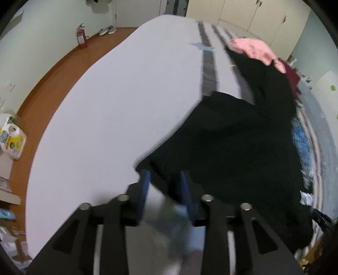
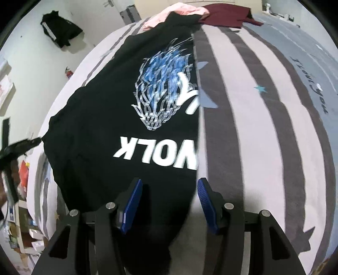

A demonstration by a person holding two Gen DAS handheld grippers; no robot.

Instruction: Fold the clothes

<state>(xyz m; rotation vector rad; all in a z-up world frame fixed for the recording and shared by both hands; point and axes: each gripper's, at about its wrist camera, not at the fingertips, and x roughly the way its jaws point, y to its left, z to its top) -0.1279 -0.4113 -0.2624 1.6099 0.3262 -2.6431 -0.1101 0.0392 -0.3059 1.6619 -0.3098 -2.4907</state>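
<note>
The left gripper hangs part open over the black T-shirt's near-left corner, not gripping. The shirt lies print-up on the striped bedspread. The right gripper straddles its near hem, jaws apart.

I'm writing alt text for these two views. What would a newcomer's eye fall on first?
The black T-shirt spread across the striped bedsheet, its blue-and-white print and white "VOLK" lettering upside down to the right wrist camera. Next, a pink garment and a dark red one heaped at the shirt's far end. Last, a red fire extinguisher standing by the far wall.
</note>
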